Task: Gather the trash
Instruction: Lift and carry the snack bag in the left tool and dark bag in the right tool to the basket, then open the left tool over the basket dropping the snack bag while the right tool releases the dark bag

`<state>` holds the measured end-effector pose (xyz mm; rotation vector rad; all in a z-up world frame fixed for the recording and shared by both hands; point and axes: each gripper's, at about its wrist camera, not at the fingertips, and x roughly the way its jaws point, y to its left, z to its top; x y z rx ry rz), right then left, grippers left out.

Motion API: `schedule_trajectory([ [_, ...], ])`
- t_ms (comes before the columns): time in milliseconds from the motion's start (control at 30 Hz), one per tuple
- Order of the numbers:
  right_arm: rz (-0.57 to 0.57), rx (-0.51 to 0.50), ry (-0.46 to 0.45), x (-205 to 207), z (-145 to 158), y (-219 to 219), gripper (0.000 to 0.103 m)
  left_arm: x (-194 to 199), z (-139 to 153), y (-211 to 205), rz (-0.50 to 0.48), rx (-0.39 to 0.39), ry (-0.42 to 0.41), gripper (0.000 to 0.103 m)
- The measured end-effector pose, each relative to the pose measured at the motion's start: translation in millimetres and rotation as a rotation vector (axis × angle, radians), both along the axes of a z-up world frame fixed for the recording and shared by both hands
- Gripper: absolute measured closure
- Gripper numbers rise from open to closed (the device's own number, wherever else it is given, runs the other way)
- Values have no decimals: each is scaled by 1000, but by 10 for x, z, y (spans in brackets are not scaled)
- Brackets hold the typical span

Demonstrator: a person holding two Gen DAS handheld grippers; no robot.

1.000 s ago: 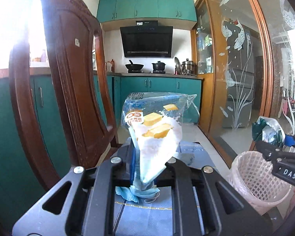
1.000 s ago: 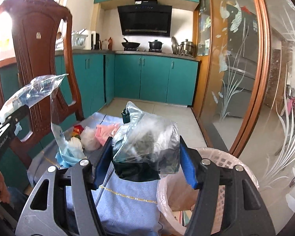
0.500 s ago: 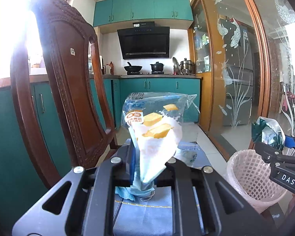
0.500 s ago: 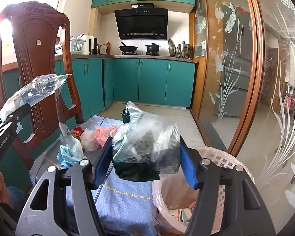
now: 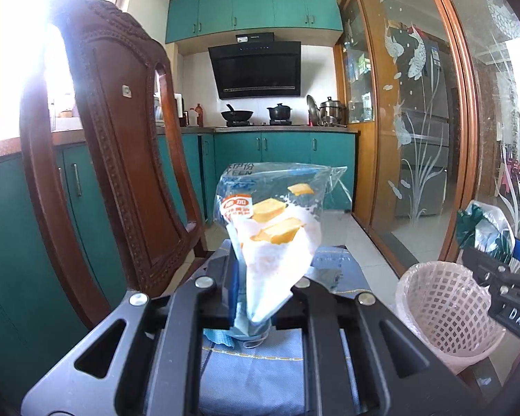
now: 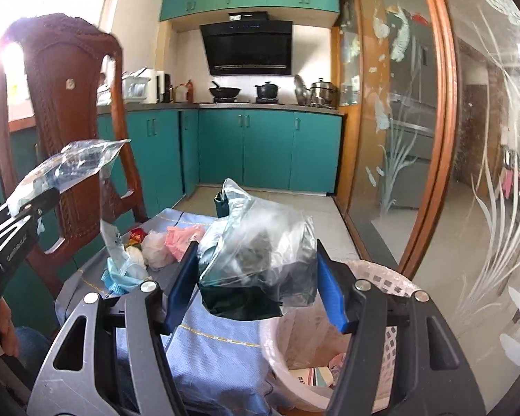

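Right hand-held gripper (image 6: 256,287) clamps clear bag (image 6: 260,253), basket (image 6: 374,353) right under at 5 o'clock, nearer than left hand-held gripper (image 5: 260,298) pinching wrapper (image 5: 277,239), basket at 3

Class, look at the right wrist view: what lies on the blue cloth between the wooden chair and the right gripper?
Loose trash lies there on the blue cloth, between wooden chair and right gripper: crumpled wrappers, a blue mask.
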<state>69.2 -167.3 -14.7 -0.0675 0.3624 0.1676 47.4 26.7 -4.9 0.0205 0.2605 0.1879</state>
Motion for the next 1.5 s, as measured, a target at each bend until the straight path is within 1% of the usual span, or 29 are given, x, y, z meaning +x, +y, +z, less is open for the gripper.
schedule_trajectory([
  [167, -78, 2, -15, -28, 55, -278, 40, 38, 75, -213, -68, -9, -3, 89],
  [367, -186, 10, -9, -70, 33, -724, 40, 162, 66, -706, -209, 0, -1, 89],
  [500, -255, 19, 9, -96, -25, -1007, 40, 308, -33, -1111, -324, -3, 34, 89],
  [600, -295, 16, 18, -115, -65, -1161, 40, 460, -160, -1407, -402, -11, 82, 89],
  [733, -328, 16, 50, -96, -168, -1311, 40, 616, -321, -1642, -442, -2, 130, 89],
  [1067, -347, 12, 88, 68, -294, -1392, 40, 898, -570, -1867, -453, 23, 190, 89],
  [1267, -365, 23, 110, 161, -340, -1469, 40, 1068, -712, -2012, -516, 20, 254, 88],
  [1300, -366, 24, 113, 172, -348, -1471, 40, 1107, -742, -2031, -534, 15, 271, 86],
  [1333, -367, 23, 115, 180, -348, -1472, 40, 1159, -793, -2073, -576, 9, 305, 80],
  [1367, -368, 20, 118, 196, -350, -1473, 40, 1179, -824, -2098, -597, 7, 325, 74],
  [1400, -368, 19, 121, 209, -355, -1475, 40, 1216, -856, -2110, -618, 4, 345, 59],
  [1433, -367, 18, 124, 228, -361, -1470, 40, 1238, -881, -2112, -628, 0, 356, 36],
  [1500, -365, 21, 134, 279, -375, -1459, 40, 1236, -879, -2048, -607, -20, 340, 23],
])
